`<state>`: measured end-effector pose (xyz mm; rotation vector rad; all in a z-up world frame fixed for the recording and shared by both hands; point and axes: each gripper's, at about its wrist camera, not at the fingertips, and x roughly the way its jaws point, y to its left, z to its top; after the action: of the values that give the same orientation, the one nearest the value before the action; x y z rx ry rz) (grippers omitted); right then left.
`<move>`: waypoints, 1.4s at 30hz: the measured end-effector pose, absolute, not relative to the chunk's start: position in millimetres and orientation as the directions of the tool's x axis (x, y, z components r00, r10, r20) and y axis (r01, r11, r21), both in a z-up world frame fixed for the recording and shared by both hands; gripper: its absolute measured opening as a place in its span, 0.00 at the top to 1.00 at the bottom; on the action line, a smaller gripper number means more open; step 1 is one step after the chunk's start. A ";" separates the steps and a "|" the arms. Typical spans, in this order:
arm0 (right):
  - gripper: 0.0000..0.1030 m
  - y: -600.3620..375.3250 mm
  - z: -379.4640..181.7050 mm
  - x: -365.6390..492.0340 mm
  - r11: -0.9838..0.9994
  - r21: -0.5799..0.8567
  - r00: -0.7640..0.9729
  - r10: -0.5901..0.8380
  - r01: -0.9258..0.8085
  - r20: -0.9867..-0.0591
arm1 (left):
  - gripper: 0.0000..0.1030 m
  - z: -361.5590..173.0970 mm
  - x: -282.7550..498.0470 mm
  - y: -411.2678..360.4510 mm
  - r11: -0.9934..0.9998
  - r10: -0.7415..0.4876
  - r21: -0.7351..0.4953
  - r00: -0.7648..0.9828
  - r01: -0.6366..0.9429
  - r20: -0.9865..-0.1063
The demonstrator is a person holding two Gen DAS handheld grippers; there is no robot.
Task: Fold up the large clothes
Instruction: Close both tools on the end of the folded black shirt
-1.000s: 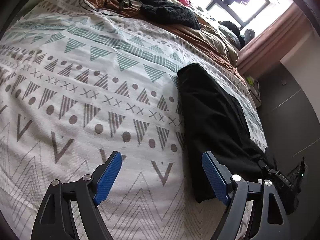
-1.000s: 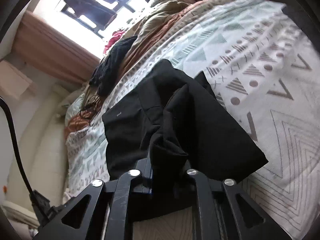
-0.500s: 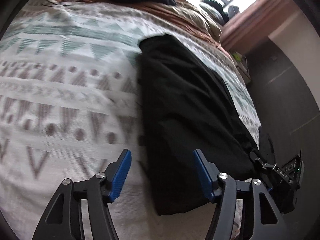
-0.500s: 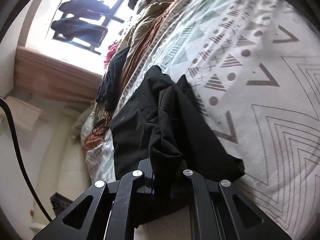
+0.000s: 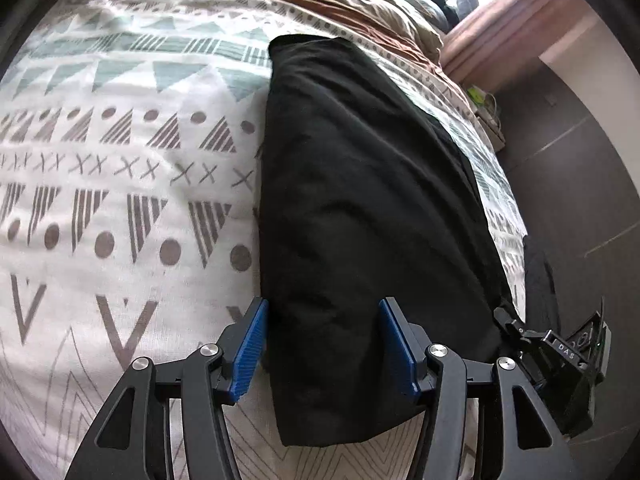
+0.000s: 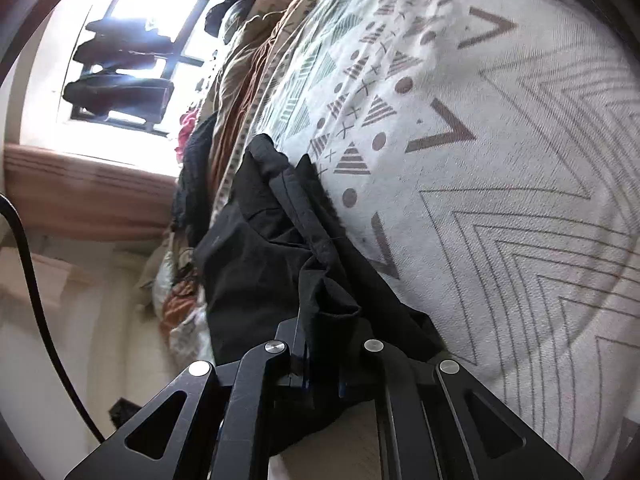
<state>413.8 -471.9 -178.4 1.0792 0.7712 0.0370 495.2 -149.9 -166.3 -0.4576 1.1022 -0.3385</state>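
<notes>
On the left of the left wrist view lies the patterned bedspread, white with grey and green triangles, dots and crosses. To its right the black garment lies on the bed as a long folded strip, its long axis running from the near edge of the bed away toward the brown blanket and the window side, the far end squared off and the near end rounded. The left gripper stands partly open astride the near end: the left blue pad sits at the garment's left edge, the right one over the cloth, and whether they press it cannot be told. A second ago this gripper was wider and hung over bare bedspread with the garment off to its right. In the right wrist view the window is at left, the bedspread at right, and the garment runs up the middle. The right gripper is clamped nearly closed on a bunched fold of it, as it was a second ago, the view now rolled further.
</notes>
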 end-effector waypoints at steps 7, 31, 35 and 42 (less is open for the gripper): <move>0.86 -472.6 -171.3 420.7 0.594 0.739 0.702 0.377 0.318 -0.605 | 0.32 -180.8 485.0 -143.3 0.824 -0.518 -0.566 0.387 -0.014 -0.763; 0.76 -448.0 -186.3 419.3 0.610 0.769 0.604 0.544 0.191 -0.582 | 0.72 -141.8 462.2 -123.3 0.898 -0.420 -0.437 0.399 0.051 -0.815; 0.76 -419.5 -182.4 417.1 0.657 0.739 0.567 0.557 0.145 -0.607 | 0.72 -140.0 448.6 -96.0 0.906 -0.398 -0.422 0.407 0.033 -0.822; 0.77 -376.6 -176.2 404.0 0.720 0.692 0.493 0.584 0.052 -0.645 | 0.72 -140.5 421.9 -55.0 0.911 -0.377 -0.412 0.410 0.002 -0.831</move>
<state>404.0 -376.6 -176.2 0.7188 1.0205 0.3580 421.9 -55.0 -140.5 -0.3756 1.1302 -0.2457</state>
